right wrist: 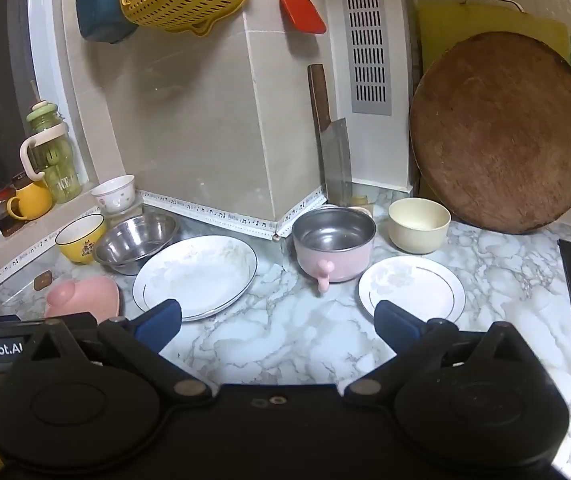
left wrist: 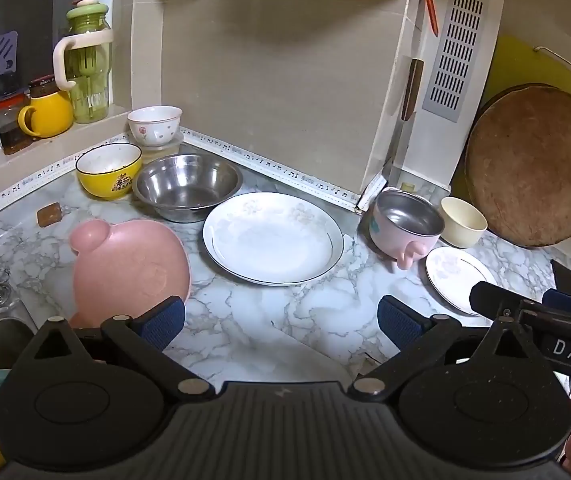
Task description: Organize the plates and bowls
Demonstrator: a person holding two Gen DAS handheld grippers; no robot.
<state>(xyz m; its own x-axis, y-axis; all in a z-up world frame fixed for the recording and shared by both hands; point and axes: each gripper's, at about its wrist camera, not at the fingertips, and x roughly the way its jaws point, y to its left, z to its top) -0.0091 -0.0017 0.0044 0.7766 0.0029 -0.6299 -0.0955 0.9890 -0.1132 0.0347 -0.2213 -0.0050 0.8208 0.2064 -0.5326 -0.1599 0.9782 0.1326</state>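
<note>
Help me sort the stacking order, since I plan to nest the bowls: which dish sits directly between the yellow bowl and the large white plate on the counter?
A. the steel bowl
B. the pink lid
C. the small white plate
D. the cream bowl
A: the steel bowl stands between the yellow bowl and the large white plate, close beside both.

Large plate (right wrist: 195, 276) between steel bowl (right wrist: 137, 242) and handled pot (right wrist: 333, 242), small plate (right wrist: 411, 290) rightward

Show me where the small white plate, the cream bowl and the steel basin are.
small white plate (right wrist: 413, 290), right wrist view, centre of its face
cream bowl (right wrist: 419, 226), right wrist view, outer wall
steel basin (left wrist: 187, 184), left wrist view, inner bottom
</note>
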